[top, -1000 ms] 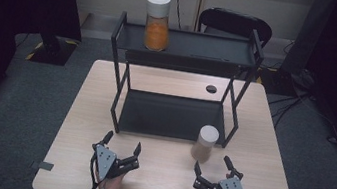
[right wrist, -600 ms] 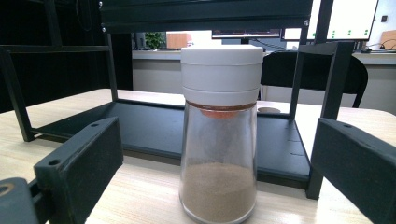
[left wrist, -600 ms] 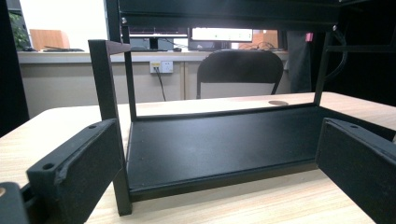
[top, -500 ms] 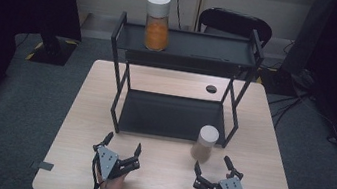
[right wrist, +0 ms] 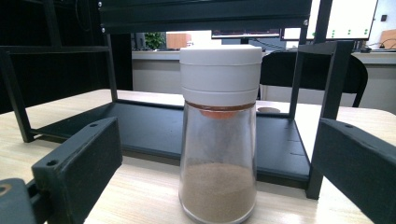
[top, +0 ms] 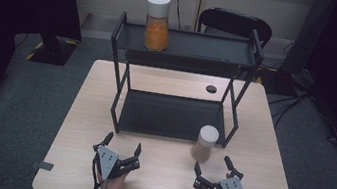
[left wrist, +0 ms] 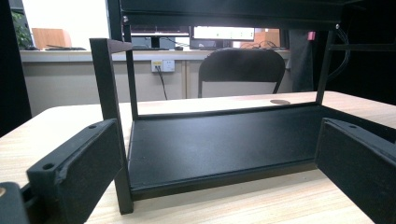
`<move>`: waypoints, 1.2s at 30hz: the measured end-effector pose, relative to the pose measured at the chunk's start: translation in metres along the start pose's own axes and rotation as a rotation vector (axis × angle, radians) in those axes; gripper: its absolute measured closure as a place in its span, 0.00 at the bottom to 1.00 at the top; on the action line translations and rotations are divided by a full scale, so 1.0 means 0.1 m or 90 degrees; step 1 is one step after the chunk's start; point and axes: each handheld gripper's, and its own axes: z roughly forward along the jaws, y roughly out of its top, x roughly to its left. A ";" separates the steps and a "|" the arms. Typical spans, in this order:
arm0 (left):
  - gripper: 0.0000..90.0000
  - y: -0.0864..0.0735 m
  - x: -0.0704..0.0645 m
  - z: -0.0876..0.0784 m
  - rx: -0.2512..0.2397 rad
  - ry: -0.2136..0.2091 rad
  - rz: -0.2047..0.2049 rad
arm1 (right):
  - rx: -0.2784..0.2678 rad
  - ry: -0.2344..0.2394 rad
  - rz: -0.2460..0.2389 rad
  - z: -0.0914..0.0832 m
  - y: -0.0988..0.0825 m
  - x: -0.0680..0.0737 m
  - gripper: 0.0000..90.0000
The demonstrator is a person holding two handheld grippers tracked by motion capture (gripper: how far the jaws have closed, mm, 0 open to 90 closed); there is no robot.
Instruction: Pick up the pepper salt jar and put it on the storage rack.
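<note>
Risk lies in the tall brown-powder jar [top: 205,143] standing upright on the bench [top: 76,126] just before the spread right claw [top: 213,168], where an off-centre close could tip it, while the left claw [top: 122,145] waits, equally spread.

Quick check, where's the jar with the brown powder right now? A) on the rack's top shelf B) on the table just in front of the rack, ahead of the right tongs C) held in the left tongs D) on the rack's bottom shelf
B: the brown-powder jar stands upright on the table just outside the rack, in front of the open right tongs, which are not touching it; the right gripper view shows it between the jaws' line of sight.
</note>
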 end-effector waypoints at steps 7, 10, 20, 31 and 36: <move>0.00 0.00 -0.01 0.00 0.000 0.003 0.000 | 0.005 0.003 -0.006 0.01 0.02 0.00 0.01; 0.00 0.00 -0.01 0.00 0.000 0.005 0.000 | -0.003 0.003 -0.001 0.01 0.04 0.01 0.01; 0.00 0.00 -0.01 0.00 0.000 0.005 0.000 | -0.006 0.028 -0.012 0.06 0.17 0.01 0.00; 0.00 0.00 -0.02 0.00 0.000 0.009 0.000 | -0.014 0.020 -0.002 0.11 0.26 0.01 0.00; 0.00 0.00 -0.02 0.00 0.000 0.009 0.000 | -0.015 0.020 -0.003 0.15 0.30 0.02 0.01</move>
